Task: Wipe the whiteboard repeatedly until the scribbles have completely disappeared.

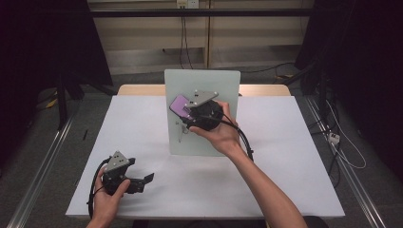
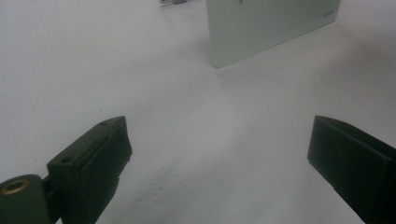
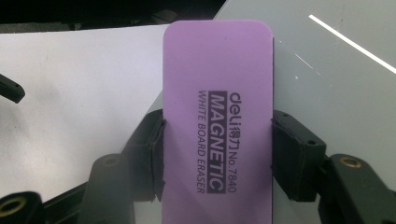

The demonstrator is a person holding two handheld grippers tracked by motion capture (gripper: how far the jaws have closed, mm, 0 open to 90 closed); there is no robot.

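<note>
The right gripper [image 3: 218, 140] clamps the purple eraser [image 3: 218, 93] between its 2 jaws at the whiteboard [image 1: 202, 85], while the left gripper [image 2: 219, 154] rests with jaws apart.

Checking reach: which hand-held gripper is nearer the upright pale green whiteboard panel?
Right. The right hand-held gripper holds a purple rectangular magnetic eraser at the upright pale green whiteboard panel; the left hand-held gripper rests open, well short of it.

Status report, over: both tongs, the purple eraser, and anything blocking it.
Right tongs shut on purple eraser, at the whiteboard. Left tongs open, nothing between, over white table. Nothing in the way.
</note>
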